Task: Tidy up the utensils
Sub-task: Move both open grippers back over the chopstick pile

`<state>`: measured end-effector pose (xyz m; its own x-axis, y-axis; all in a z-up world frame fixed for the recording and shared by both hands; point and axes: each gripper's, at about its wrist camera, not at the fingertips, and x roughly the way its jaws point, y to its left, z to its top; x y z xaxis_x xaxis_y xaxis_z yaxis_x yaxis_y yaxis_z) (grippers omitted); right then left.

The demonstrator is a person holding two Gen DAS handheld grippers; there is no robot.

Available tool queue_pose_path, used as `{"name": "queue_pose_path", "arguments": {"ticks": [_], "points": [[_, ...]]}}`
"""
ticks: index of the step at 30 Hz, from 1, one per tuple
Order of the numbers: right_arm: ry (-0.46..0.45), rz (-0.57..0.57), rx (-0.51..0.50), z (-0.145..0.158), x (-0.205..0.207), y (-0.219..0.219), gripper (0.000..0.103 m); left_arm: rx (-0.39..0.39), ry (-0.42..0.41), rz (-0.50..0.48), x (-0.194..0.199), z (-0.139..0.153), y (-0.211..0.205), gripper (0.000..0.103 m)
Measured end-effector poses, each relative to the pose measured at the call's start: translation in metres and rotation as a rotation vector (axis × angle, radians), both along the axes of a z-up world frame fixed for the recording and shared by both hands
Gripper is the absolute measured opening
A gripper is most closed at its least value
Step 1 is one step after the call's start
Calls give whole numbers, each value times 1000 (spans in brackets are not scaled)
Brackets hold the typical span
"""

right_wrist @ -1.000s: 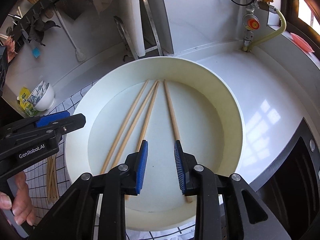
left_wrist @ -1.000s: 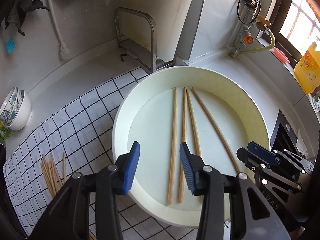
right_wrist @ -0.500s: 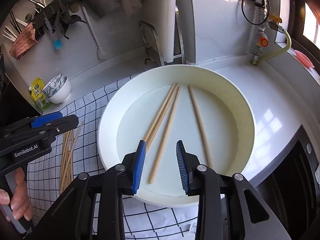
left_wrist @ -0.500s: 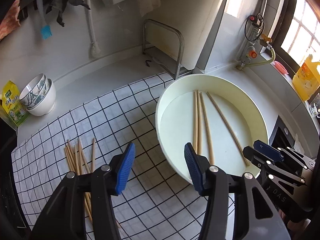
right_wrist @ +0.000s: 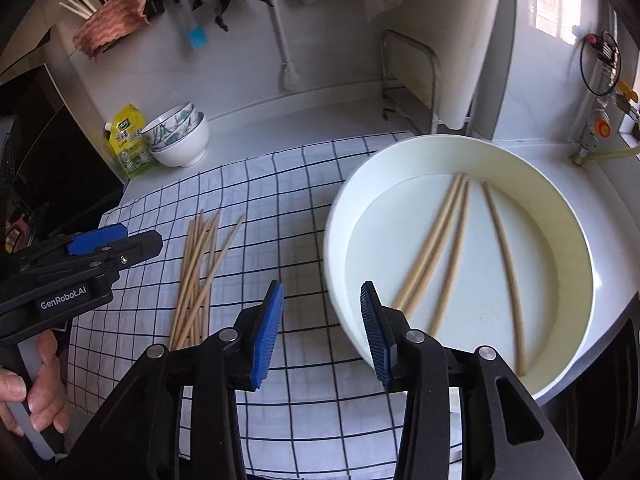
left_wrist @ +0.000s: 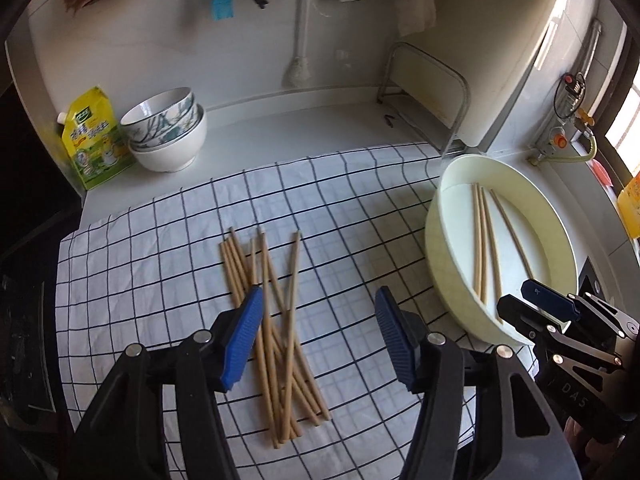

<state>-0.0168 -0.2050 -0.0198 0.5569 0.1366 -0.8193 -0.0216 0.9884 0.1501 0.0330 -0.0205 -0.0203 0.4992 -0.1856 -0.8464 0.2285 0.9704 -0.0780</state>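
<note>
A white kitchen counter [left_wrist: 320, 124] runs under a tiled wall, with a black-checked white cloth [left_wrist: 160, 248] spread over most of it.

On the cloth lies a loose pile of chopsticks [left_wrist: 276, 320], crossing one another near their lower ends. To their right, half on the cloth's edge, stands a round white basin [right_wrist: 568, 216] with four more sticks [right_wrist: 444, 248] on its floor: three close together, one apart to the right. So the sorting looks partly done, judging by four in the basin and the larger share waiting on the cloth.

The left gripper [left_wrist: 318, 334] hangs above the pile, its jaws opening and nothing between the blue pads; the sticks show beneath the gap, untouched. The right gripper [right_wrist: 322, 332] hangs over the cloth just left of the basin's near rim, jaws also opening and empty. A hand [right_wrist: 36, 392] holds the left tool's handle at the lower left of the right view.

Farther out, stacked bowls [left_wrist: 168, 132] and a yellow pouch [left_wrist: 90, 136] sit at the counter's back left. A metal rack [left_wrist: 432, 92] stands behind the basin. A blue brush [right_wrist: 196, 36] and a cloth rag [right_wrist: 110, 28] hang on the wall, and a gas valve [right_wrist: 600, 126] is by the window at right.
</note>
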Motion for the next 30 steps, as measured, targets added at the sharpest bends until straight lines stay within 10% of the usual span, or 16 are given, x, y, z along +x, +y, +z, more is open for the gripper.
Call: {"name": "queue_pose_path", "arguments": {"ticks": [30], "points": [[179, 133, 3, -97, 45, 126, 45, 10, 186, 140, 15, -103, 120, 61]]}}
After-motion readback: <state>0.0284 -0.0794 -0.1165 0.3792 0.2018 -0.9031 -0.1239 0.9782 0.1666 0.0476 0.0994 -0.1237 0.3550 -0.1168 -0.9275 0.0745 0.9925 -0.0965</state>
